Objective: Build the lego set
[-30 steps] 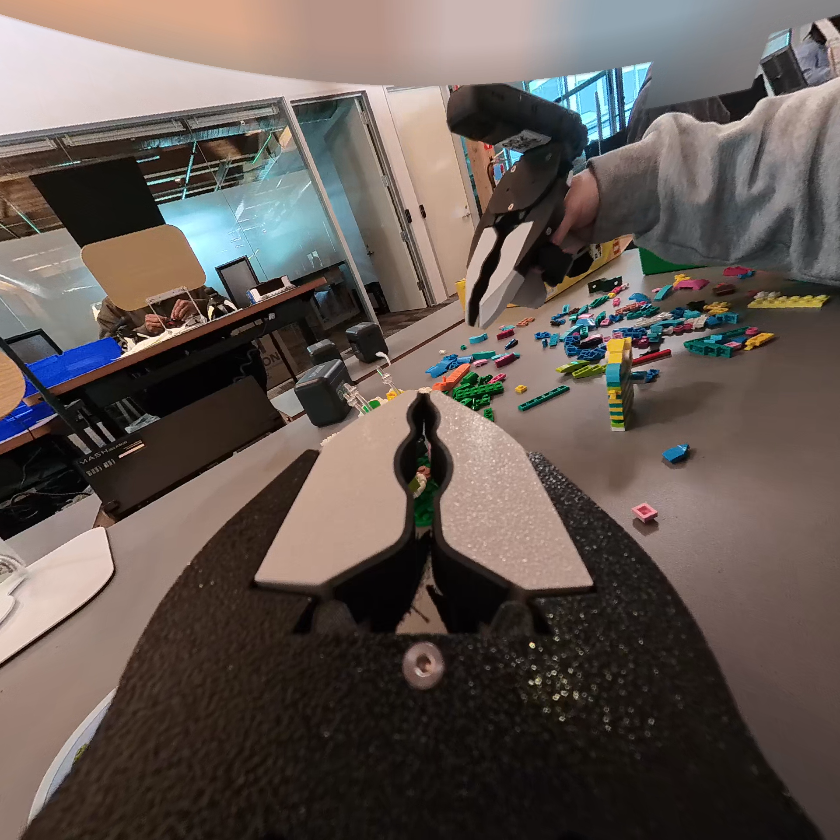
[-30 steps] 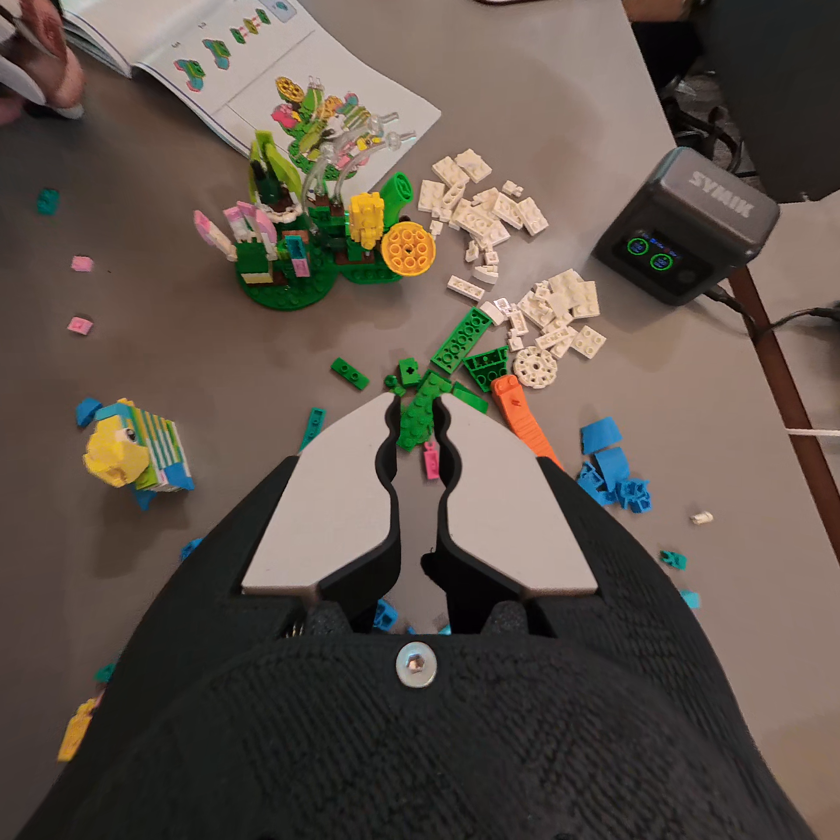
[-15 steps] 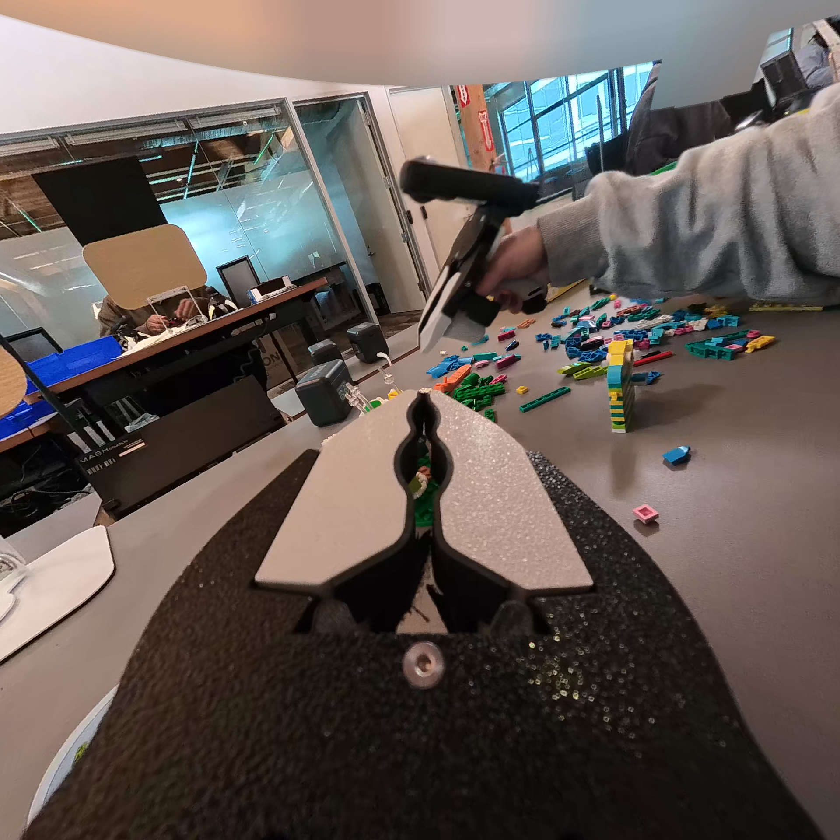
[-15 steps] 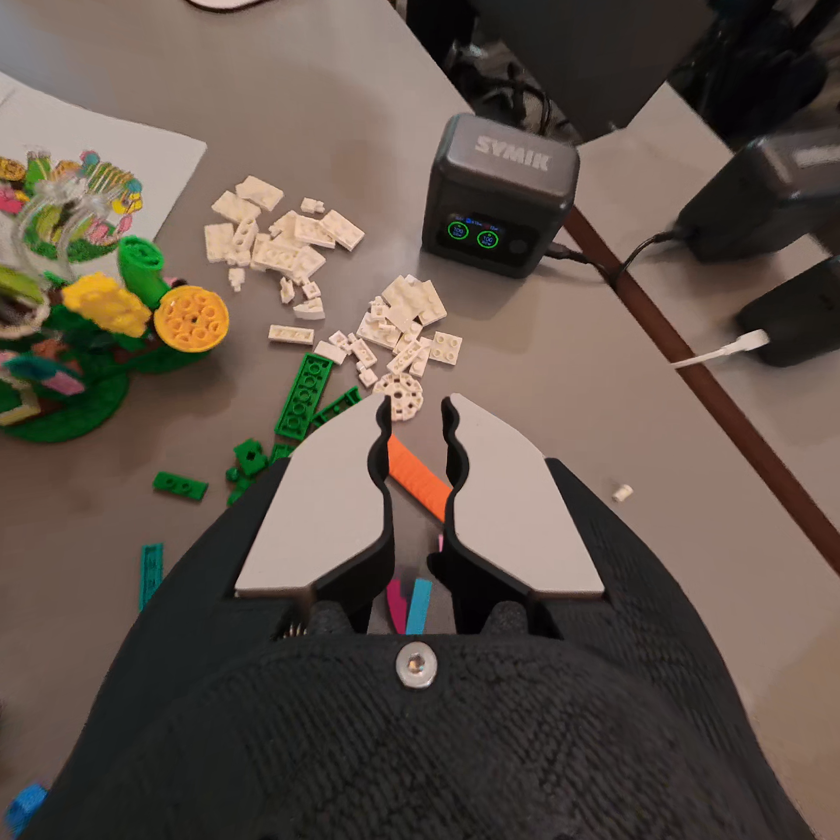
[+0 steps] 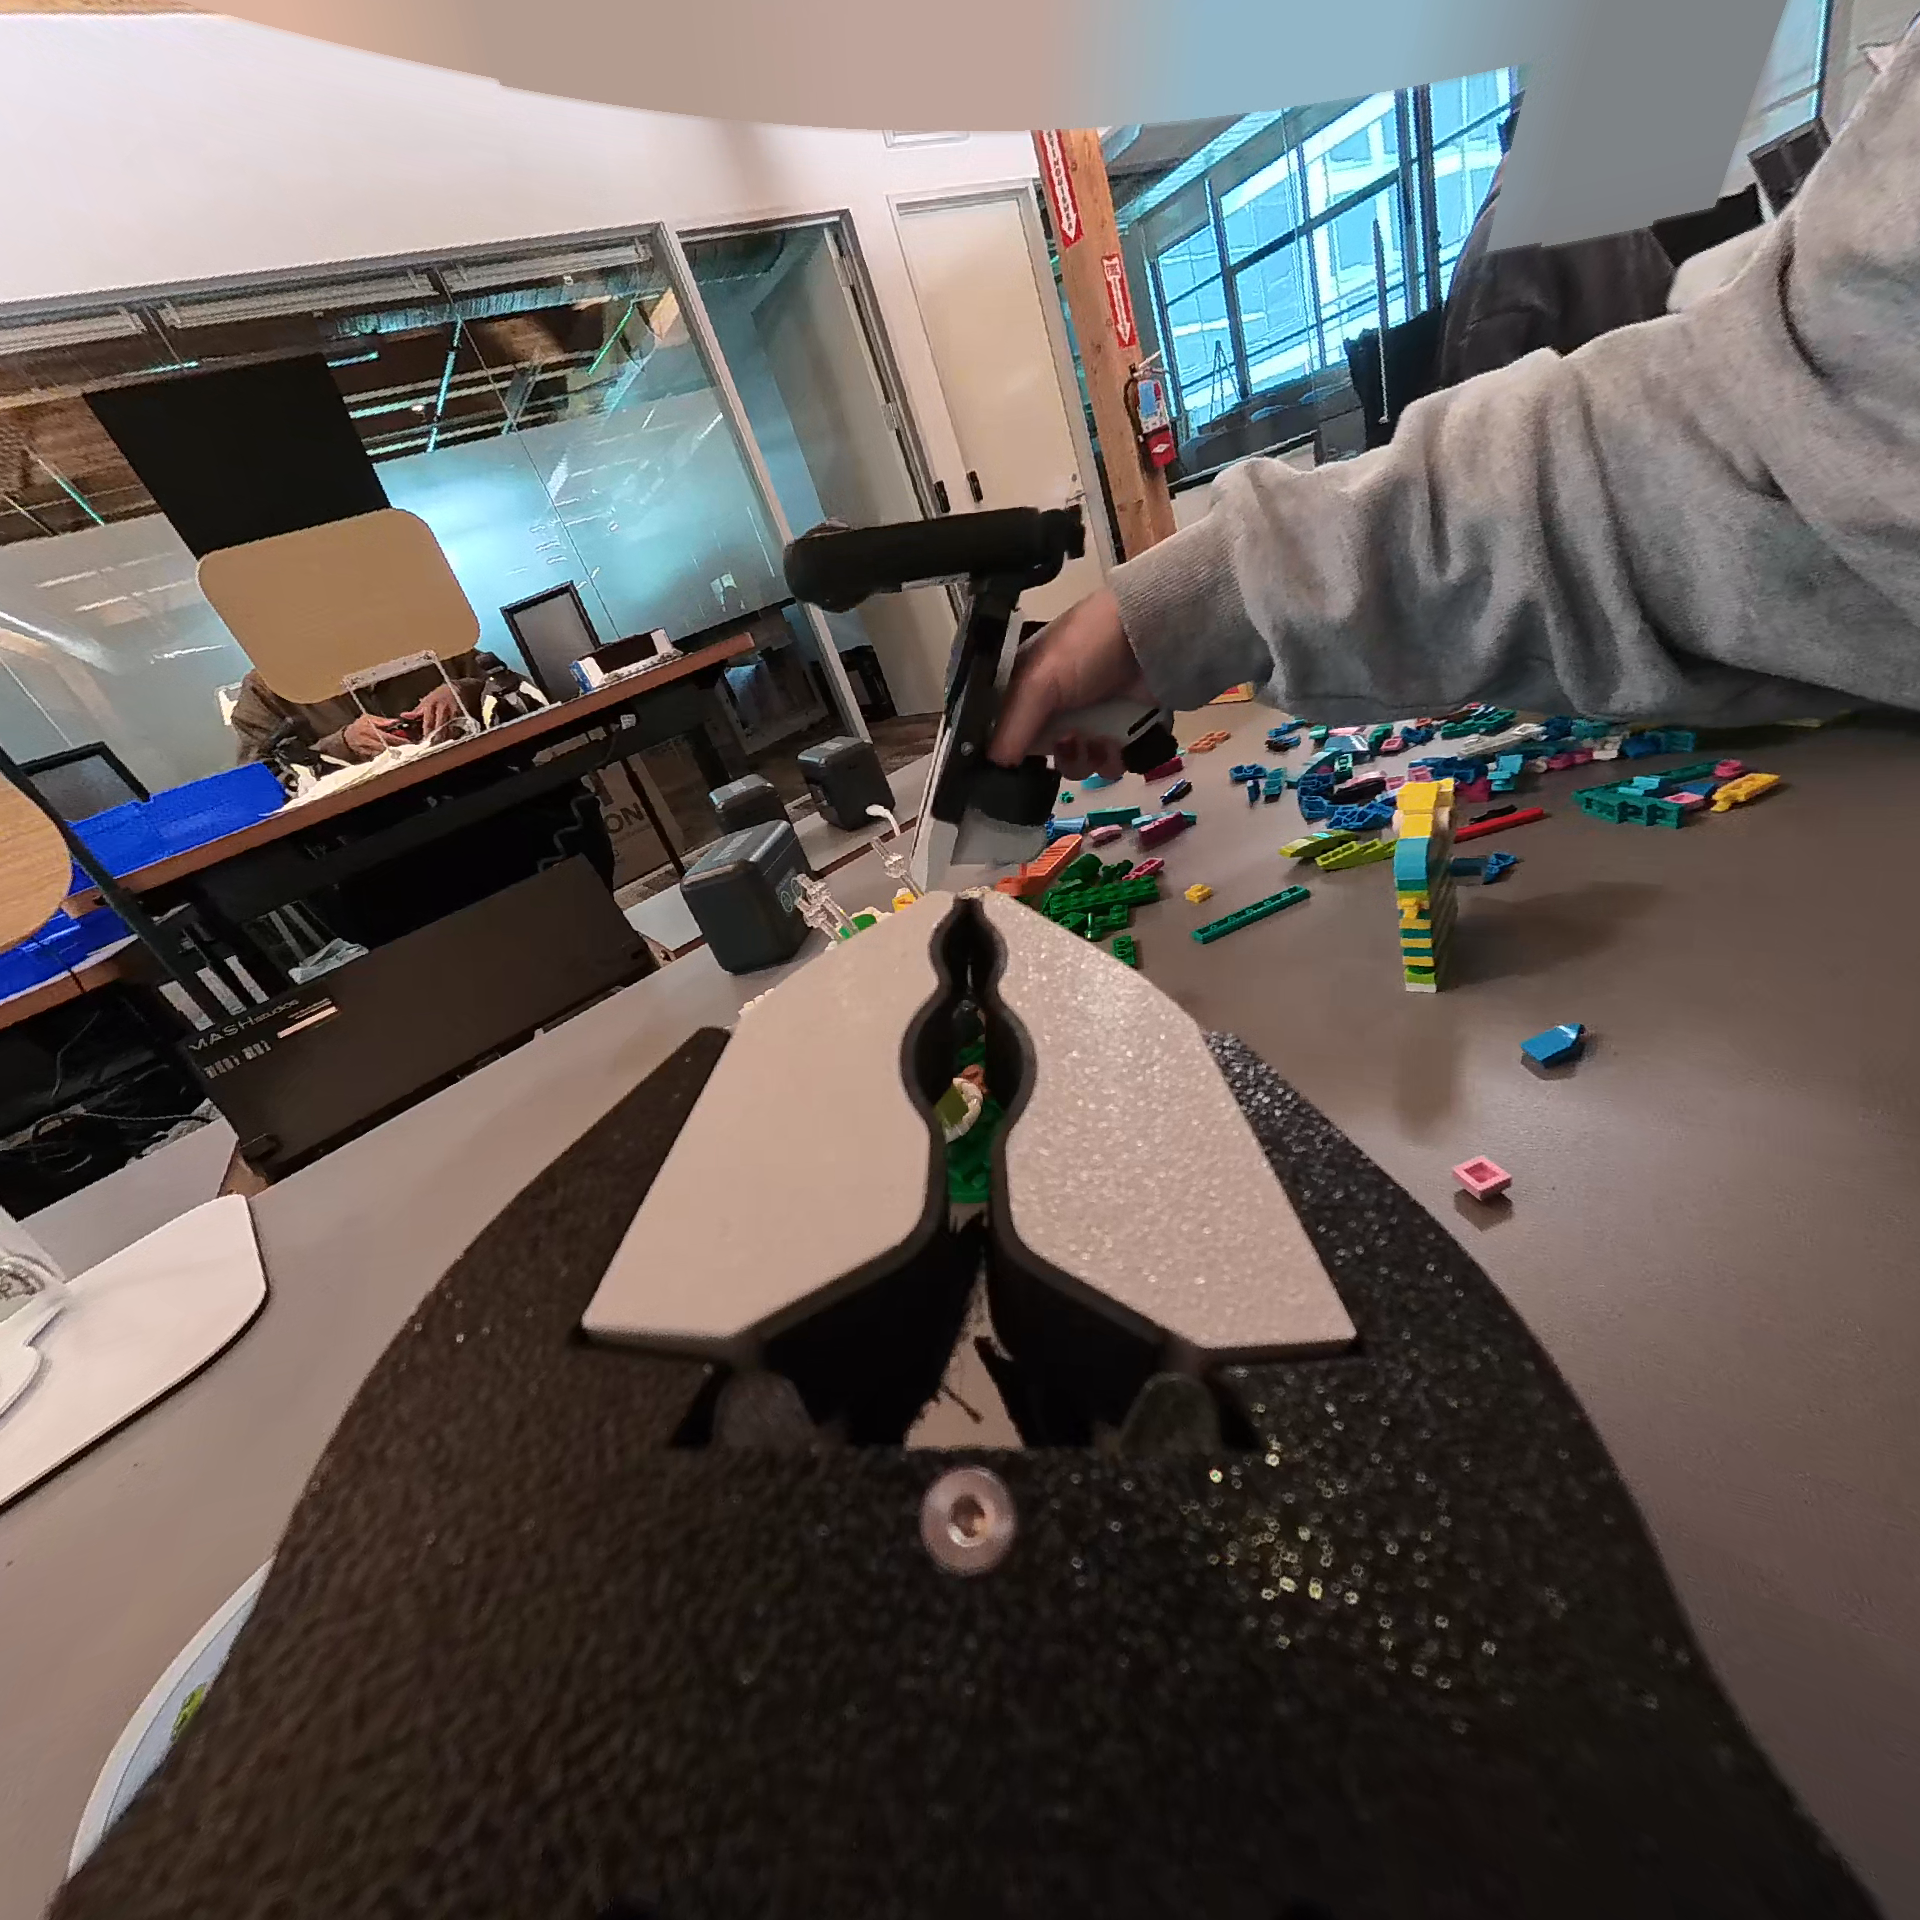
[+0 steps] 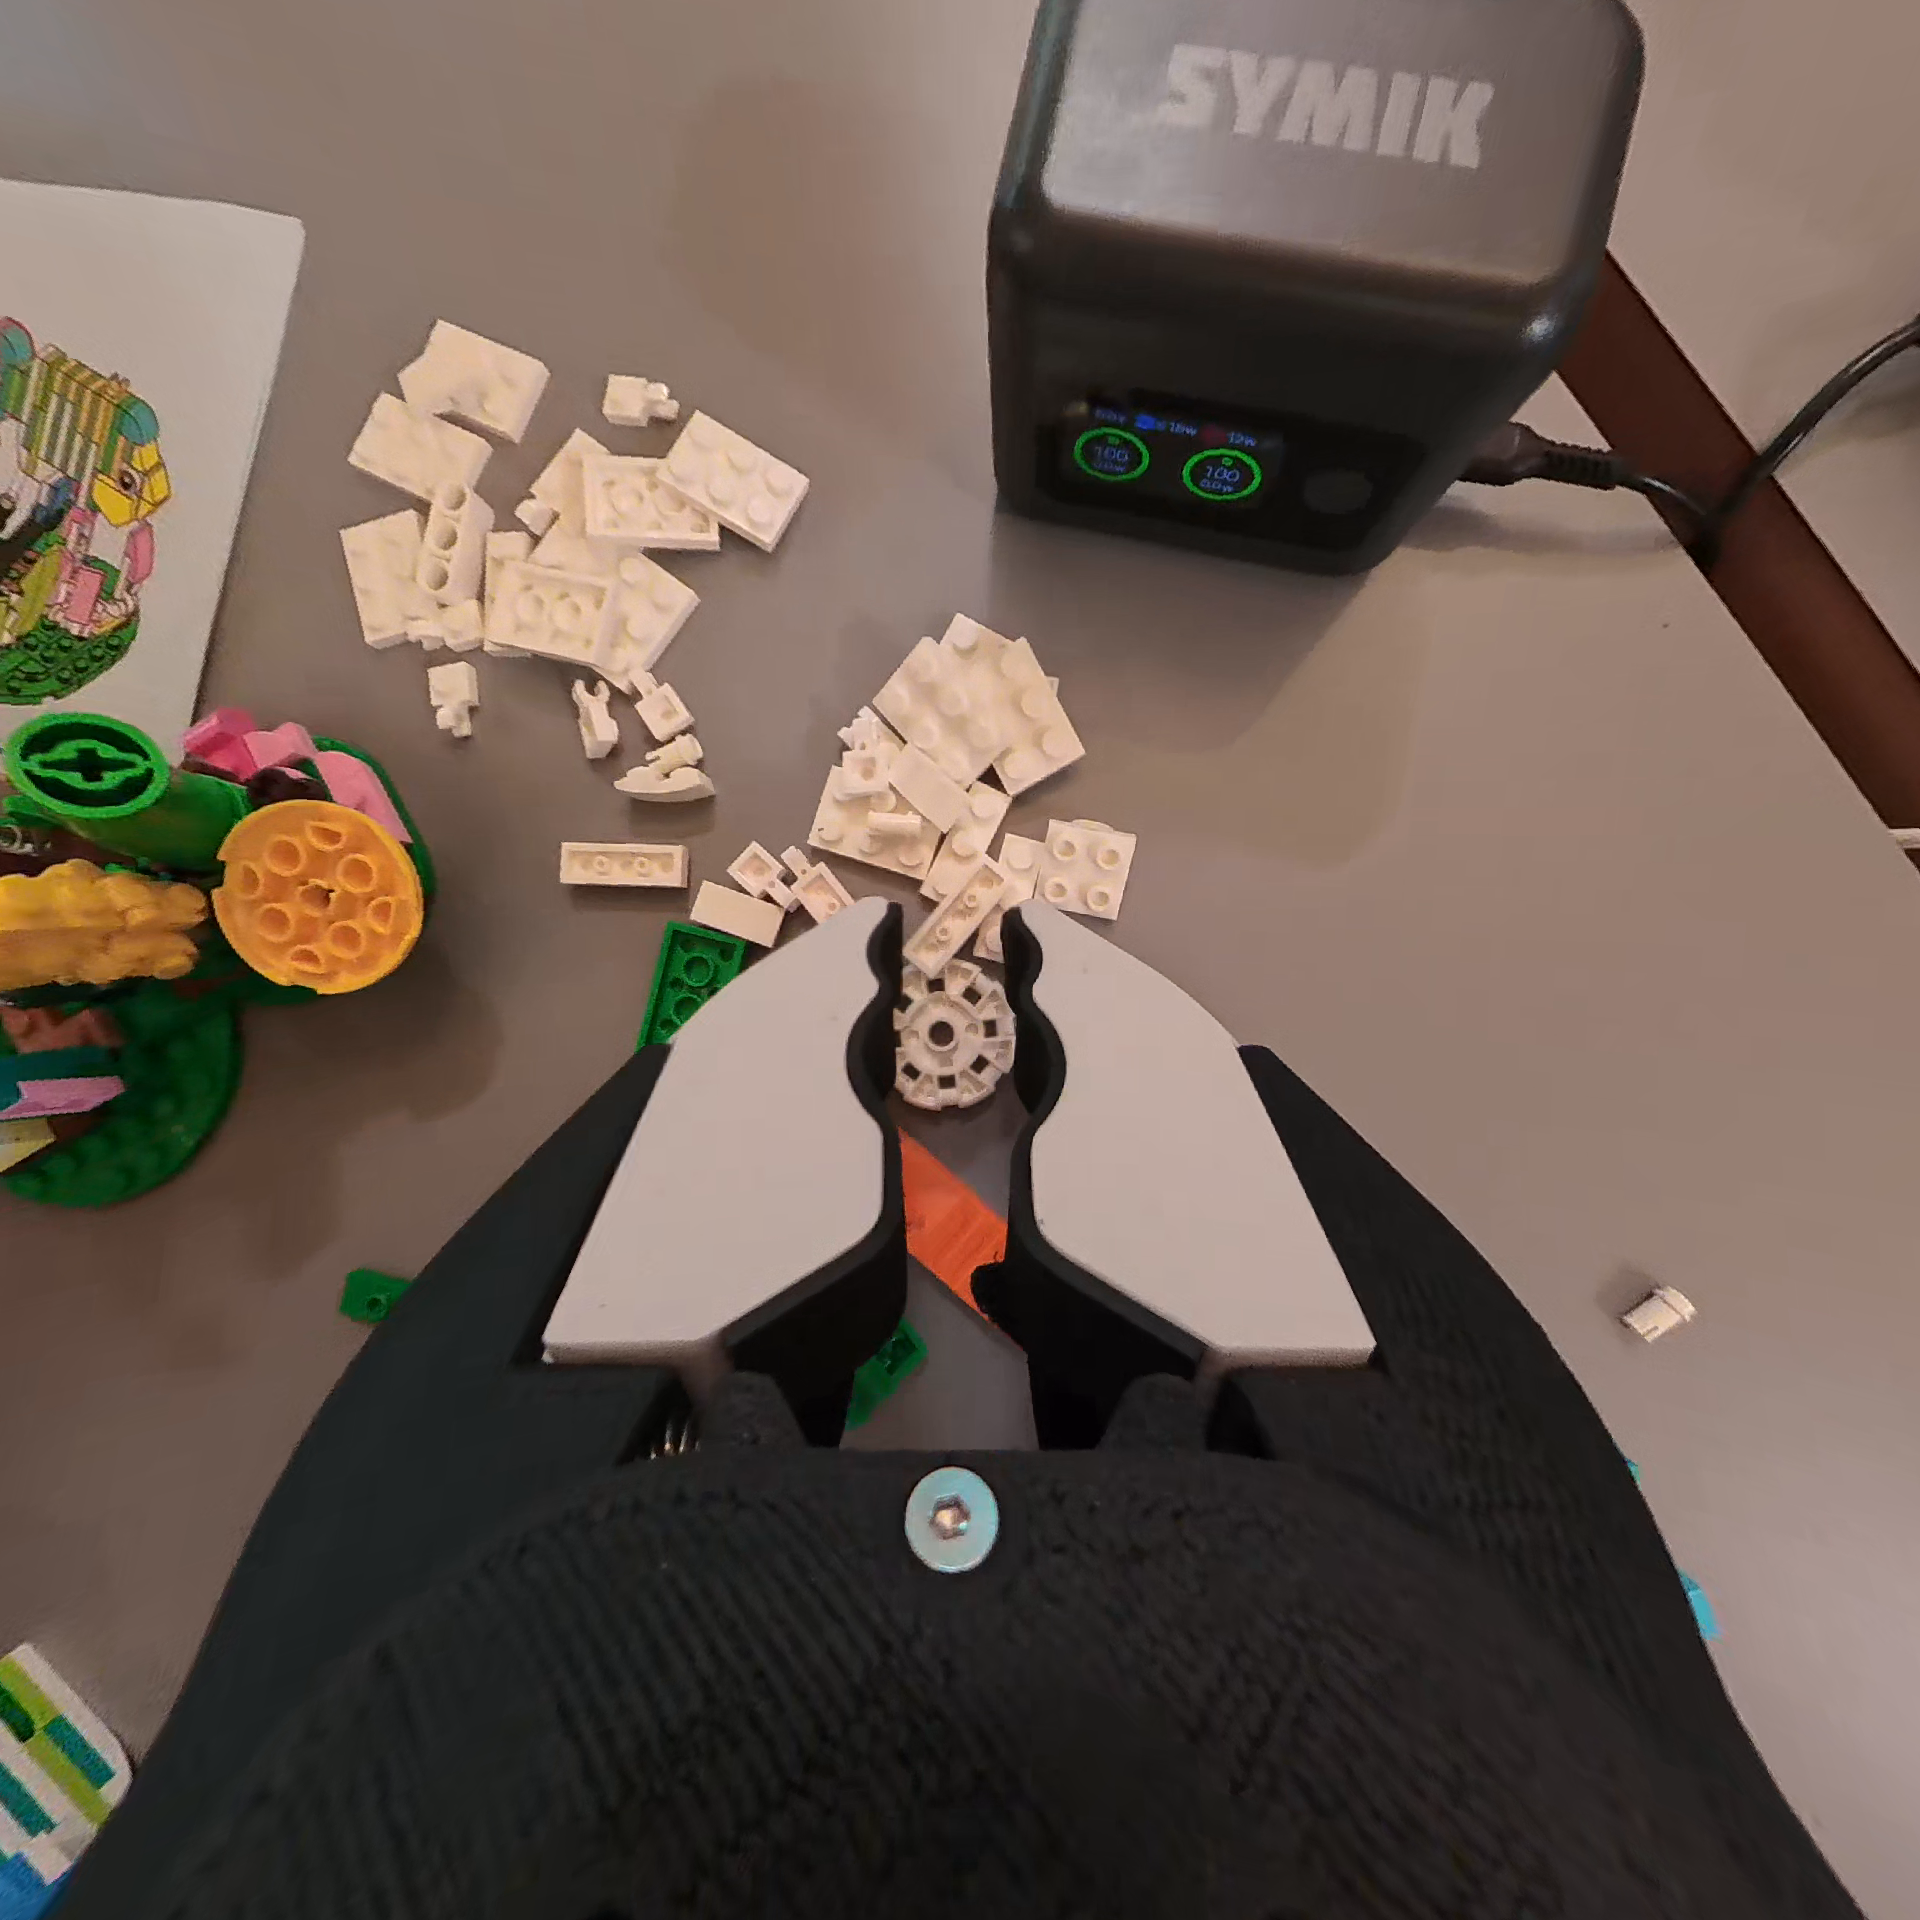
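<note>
Jaws of the left gripper [image 5: 966, 920] sit nearly together, part of the green flower model [image 5: 966, 1132] showing in the gap; whether they pinch it I cannot tell. Right gripper [image 6: 945, 925] has its jaws apart, straddling the white round gear piece [image 6: 951, 1039] lying flat on the desk [image 6: 1299, 831], beside the white plates [image 6: 966, 769] near the desk's far edge.
</note>
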